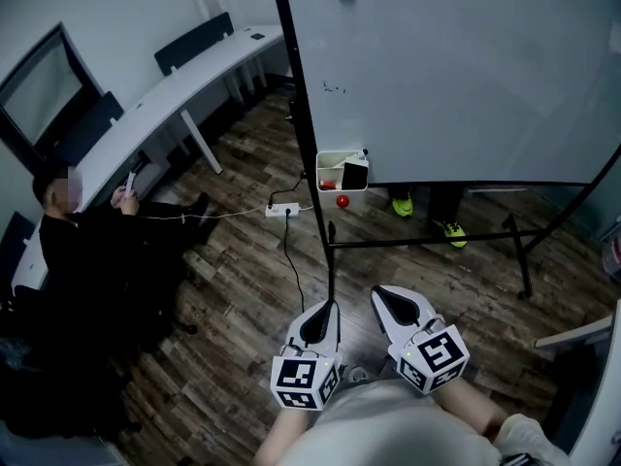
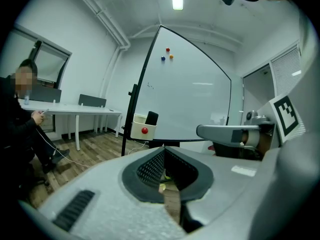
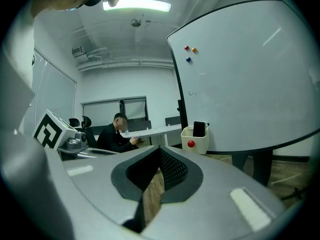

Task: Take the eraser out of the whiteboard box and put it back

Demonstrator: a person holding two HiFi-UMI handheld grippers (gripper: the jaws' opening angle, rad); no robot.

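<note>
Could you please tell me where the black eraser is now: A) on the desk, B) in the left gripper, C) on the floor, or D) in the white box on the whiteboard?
D: the eraser stands in the box fixed at the lower corner of the whiteboard.

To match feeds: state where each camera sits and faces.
Head view: on the person's head, steeply down at whiteboard and floor; left gripper, right gripper show.
Left gripper view: rides left gripper, along shut jaws at box; right gripper beside.
Right gripper view: rides right gripper, along shut jaws at box; left gripper beside.
All three share the box with the eraser.
</note>
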